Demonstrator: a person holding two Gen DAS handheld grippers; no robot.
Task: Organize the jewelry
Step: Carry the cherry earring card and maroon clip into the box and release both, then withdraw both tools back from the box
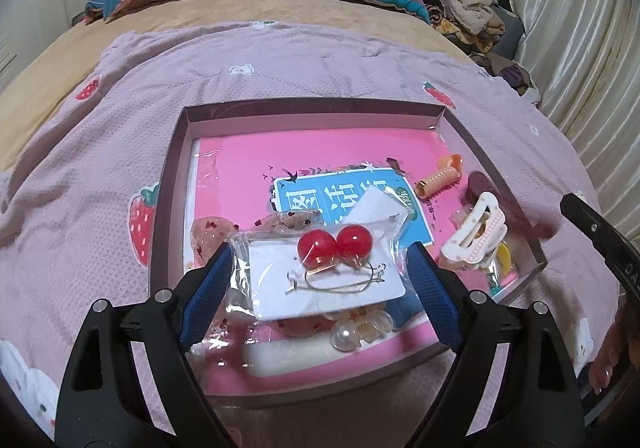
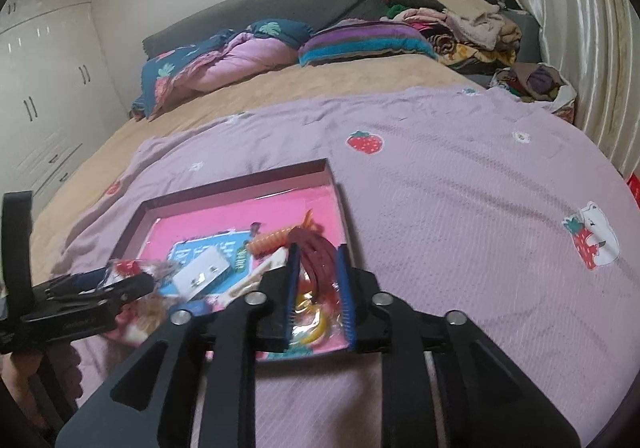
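Note:
A shallow mauve box tray (image 1: pixel 172 176) with a pink book in it lies on the bed. My left gripper (image 1: pixel 320 248) hangs low over its near end, its blue pads against both edges of a clear bag of red ball earrings (image 1: pixel 332 268) on a white card. In the right wrist view my right gripper (image 2: pixel 318 248) stands over the tray's right end (image 2: pixel 340 200). Its jaws are slightly apart around a dark red hair clip (image 2: pixel 316 252), which looks blurred and loose. Below it lie yellow pieces (image 2: pixel 312 332). The right gripper (image 1: pixel 572 204) also shows at the left wrist view's right edge.
An orange spiral hair tie (image 1: pixel 438 180), a white claw clip (image 1: pixel 476 232), a pearl flower clip (image 1: pixel 356 332) and glittery pink pieces (image 1: pixel 208 236) lie in the tray. The lilac strawberry blanket (image 2: pixel 460 208) spreads around it. Pillows, a clothes pile (image 2: pixel 460 20) and a curtain (image 2: pixel 580 48) stand behind.

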